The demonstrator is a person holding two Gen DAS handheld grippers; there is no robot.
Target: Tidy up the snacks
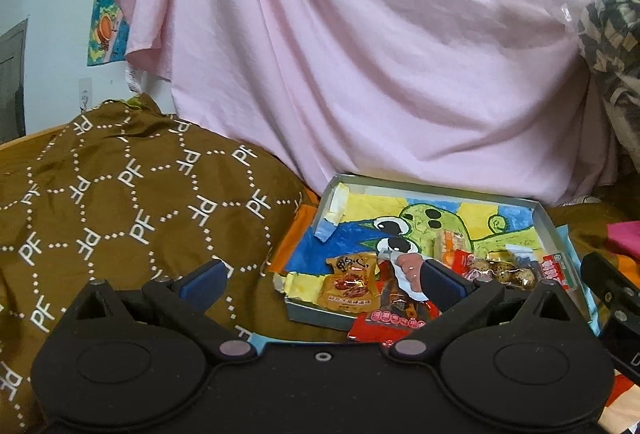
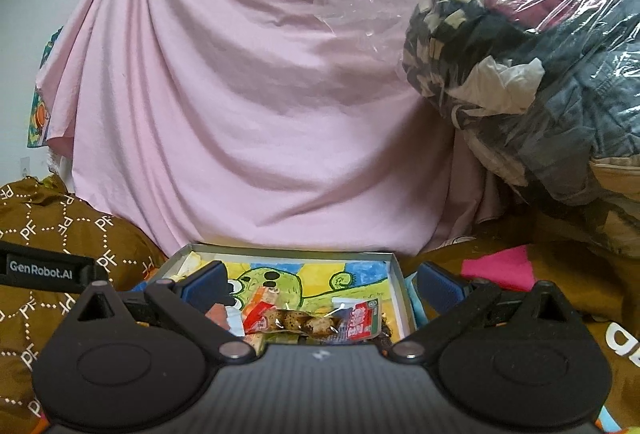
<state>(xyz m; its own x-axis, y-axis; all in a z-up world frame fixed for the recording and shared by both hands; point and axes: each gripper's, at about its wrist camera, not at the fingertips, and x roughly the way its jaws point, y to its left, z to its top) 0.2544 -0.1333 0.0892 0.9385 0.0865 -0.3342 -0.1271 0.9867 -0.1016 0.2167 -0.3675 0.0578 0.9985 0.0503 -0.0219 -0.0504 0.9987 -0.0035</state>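
Both grippers hover low over bed, tray [image 1: 544, 218] ahead w/ snacks piled at its near end.

L gripper [image 1: 322, 280]: jaws spread wide, nothing held. Its right finger pad [image 1: 442, 284] sits over tray's near edge, looks close to or touching the pink-white wrapper [image 1: 406, 268]; contact unclear. Orange-brown pkt [image 1: 351, 284] lies just ahead, between the fingers but right of centre. Red pkt [image 1: 386, 326] hangs over tray's near wall, partly outside.

R gripper [image 2: 320, 290]: also spread, empty. Quail-egg pkt [image 2: 308, 322] lies directly ahead, between the fingers, long axis across the jaw line (left-right). Red-label pkt [image 2: 360, 318] touches its right end; red-white pkt [image 2: 258, 314] at its left end.

Judgement: R is nearer and better lined up for egg pkt, but would close along its long axis — wrist turn likely needed, or grab an end. L better placed for orange-brown or red pkt.

Edges/room: tray's right wall [image 2: 400, 290] close beside R's right finger; far half of tray bare, drawing showing, open for placing. Brown PF blanket [image 1: 120, 194] bulges left of tray, pink sheet [image 2: 260, 94] behind. The 2 grippers sit near each other; clash risk if both go in.
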